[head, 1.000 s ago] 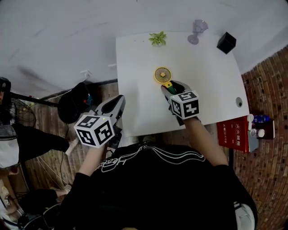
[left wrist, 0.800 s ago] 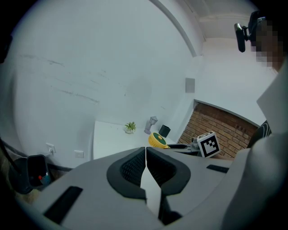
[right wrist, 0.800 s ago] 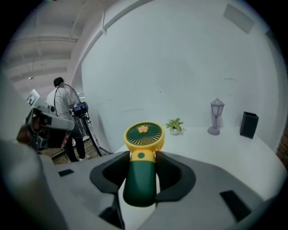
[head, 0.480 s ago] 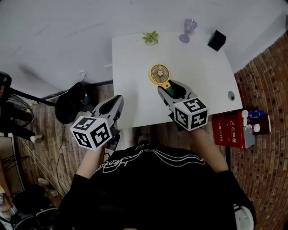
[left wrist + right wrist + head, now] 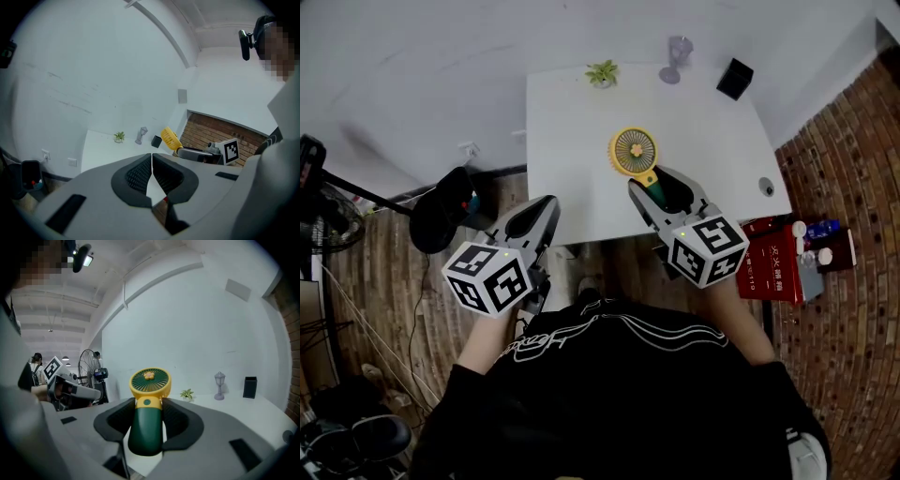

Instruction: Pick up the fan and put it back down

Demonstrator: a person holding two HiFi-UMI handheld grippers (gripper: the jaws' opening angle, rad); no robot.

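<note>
The hand fan (image 5: 633, 152), with a yellow round head and a green handle, hangs above the white table (image 5: 572, 141). My right gripper (image 5: 654, 187) is shut on its handle. In the right gripper view the fan (image 5: 149, 383) stands upright between the pads of that gripper (image 5: 147, 420), head pointing away. My left gripper (image 5: 546, 208) hovers off the table's near left corner, over the floor. Its jaws (image 5: 152, 171) are shut with nothing between them. From there the fan (image 5: 169, 138) shows to the right, raised.
A small potted plant (image 5: 601, 73), a purple lamp-shaped ornament (image 5: 676, 58) and a black box (image 5: 735, 79) line the table's far edge. A red box (image 5: 773, 272) lies on the floor at right, a black bag (image 5: 441, 220) at left. A standing fan (image 5: 89, 366) is beyond.
The right gripper has risen with the fan, which now looks larger and off the tabletop. The left gripper has drifted up and a little sideways, still shut.
</note>
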